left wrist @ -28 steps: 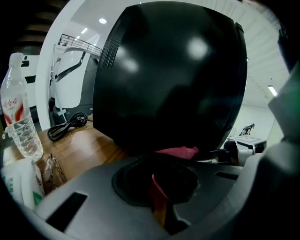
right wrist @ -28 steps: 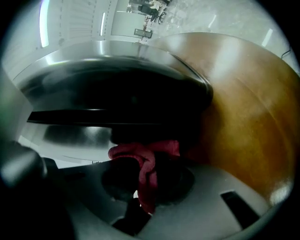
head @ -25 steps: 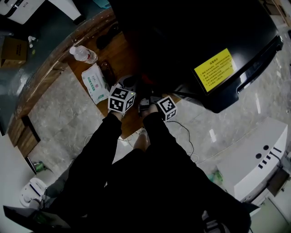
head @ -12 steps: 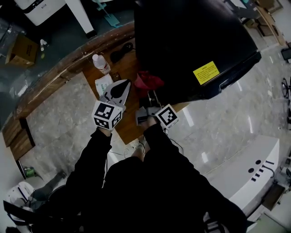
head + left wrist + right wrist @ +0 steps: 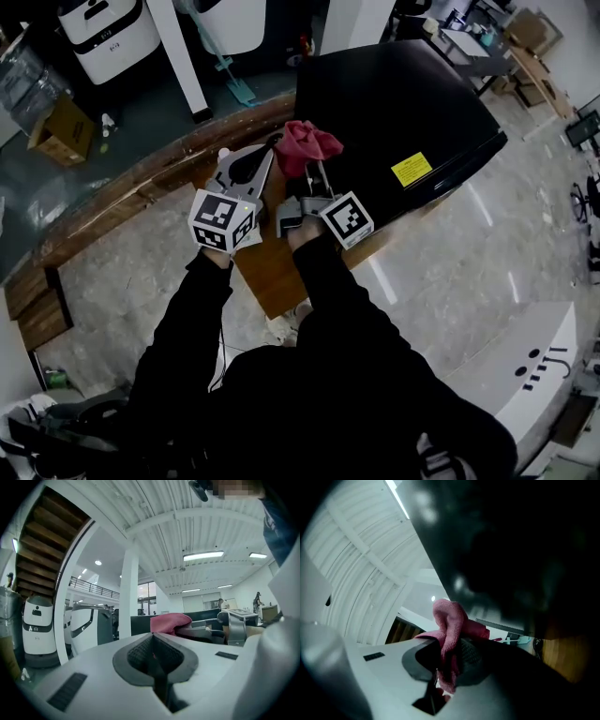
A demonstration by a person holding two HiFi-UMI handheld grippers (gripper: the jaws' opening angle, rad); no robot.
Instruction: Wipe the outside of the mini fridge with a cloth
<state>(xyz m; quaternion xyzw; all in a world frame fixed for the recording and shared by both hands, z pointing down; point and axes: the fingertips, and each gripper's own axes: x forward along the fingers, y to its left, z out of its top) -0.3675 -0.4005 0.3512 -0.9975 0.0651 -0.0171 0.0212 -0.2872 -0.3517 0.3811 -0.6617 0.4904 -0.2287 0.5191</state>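
Right gripper (image 5: 447, 660): jaws were clamped on the pink cloth (image 5: 450, 625), which bunched out above the tips with a tail hanging down between the pads. Dark wall of the mini fridge (image 5: 525, 541) filled the upper right of that view, right next to the cloth. Couldn't tell if they were touching.

Left gripper (image 5: 153, 648): jaws were pressed together, nothing between them. It was tilted upward, with ceiling and columns ahead of it and the cloth (image 5: 169, 622) just past its tips on the right.

Head view: right gripper (image 5: 314, 178) held the cloth (image 5: 307, 143) at the near left corner of the mini fridge (image 5: 394, 103). Left gripper (image 5: 246, 169) sat just beside it on the left, apart from the cloth. Marker cubes were side by side and close together. Both arms, in black sleeves, reached forward from the body, forearms near parallel, over the near edge of the wooden counter (image 5: 267, 272). The fridge covered the counter's right end, with a yellow label (image 5: 412, 170) on its near right side.
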